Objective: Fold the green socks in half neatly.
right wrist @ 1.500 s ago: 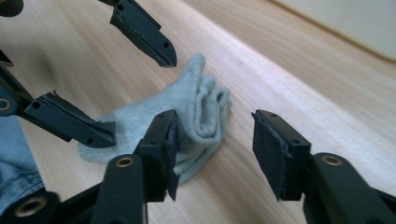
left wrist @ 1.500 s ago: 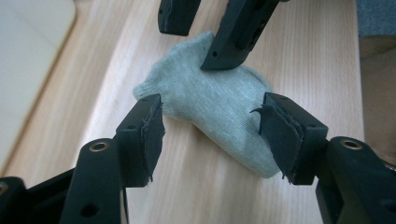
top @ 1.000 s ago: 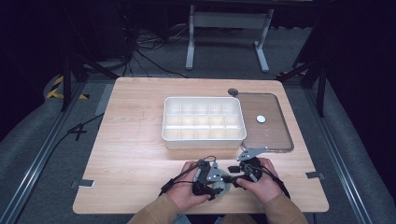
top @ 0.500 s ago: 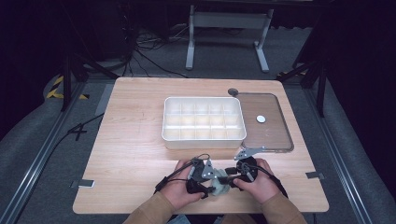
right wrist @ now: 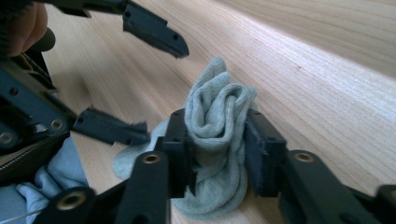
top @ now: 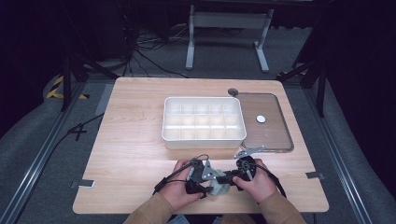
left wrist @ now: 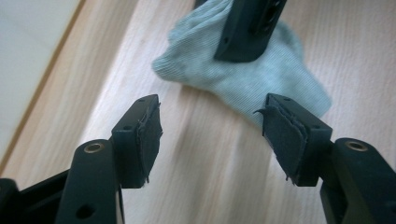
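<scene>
While the white divided tray (top: 203, 118) sits empty on the wooden bench (top: 130, 140), my right gripper (right wrist: 215, 140) has just been closing, fingers clamped on a grey sock (right wrist: 217, 116). My left gripper (left wrist: 212, 135) holds its fingers apart beside it.

It looked like a lab or test room. A bare wooden table (top: 130, 154) stood on grey carpet (top: 28, 140), with black cables (top: 140, 51) on the floor, metal rails (top: 42, 154) beside it, and dark walls around.

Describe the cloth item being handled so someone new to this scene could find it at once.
On the wooden table, look at the near edge, in front of the white compartment box, between the person's two hands. The right gripper pinches a small, bunched grey-green sock: the only soft fabric thing on the table.
</scene>
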`<state>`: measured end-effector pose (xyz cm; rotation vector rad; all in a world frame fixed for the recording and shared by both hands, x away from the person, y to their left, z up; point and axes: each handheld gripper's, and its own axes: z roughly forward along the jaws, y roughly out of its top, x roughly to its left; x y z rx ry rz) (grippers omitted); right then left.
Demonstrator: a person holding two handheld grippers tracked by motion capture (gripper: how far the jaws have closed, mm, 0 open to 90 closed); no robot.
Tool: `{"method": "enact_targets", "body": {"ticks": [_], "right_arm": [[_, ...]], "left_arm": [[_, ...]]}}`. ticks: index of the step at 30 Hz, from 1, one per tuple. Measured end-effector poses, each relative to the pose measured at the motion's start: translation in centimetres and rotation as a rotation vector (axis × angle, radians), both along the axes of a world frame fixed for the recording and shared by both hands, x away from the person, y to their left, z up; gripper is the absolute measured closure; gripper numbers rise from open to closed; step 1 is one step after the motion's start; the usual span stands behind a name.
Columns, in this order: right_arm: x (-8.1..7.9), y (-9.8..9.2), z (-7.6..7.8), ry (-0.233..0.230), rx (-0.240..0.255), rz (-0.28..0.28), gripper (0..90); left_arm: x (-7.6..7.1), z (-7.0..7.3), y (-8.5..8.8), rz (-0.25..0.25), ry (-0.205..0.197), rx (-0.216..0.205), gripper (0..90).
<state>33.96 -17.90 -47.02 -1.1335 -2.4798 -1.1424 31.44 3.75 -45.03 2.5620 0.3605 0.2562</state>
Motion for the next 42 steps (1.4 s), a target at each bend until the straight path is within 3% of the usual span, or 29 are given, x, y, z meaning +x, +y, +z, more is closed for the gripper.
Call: {"method": "enact_targets", "body": {"ticks": [6,11,16,22,29,42], "right_arm": [[0.0,0.1,0.6,-0.013,-0.023,0.016,71.4],[-0.2,0.4,1.5,-0.05,-0.051,0.049,72.1],[-0.3,0.2,2.6,-0.079,-0.062,0.069,72.3],[-0.1,0.0,4.8,-0.145,-0.099,0.088,72.3],[0.7,-0.8,7.0,-0.184,-0.119,0.082,72.2],[1.8,-1.9,9.8,-0.237,-0.149,0.078,72.2]], "left_arm": [[0.6,0.8,1.5,0.036,-0.005,-0.021,38.0],[1.1,1.3,3.1,0.075,-0.011,-0.033,38.0],[1.5,1.8,4.8,0.111,-0.005,-0.04,37.8],[1.8,2.3,6.5,0.15,-0.014,-0.055,37.8],[2.2,3.1,7.7,0.185,-0.014,-0.07,38.0],[2.5,3.9,9.0,0.226,-0.007,-0.093,38.0]]}}
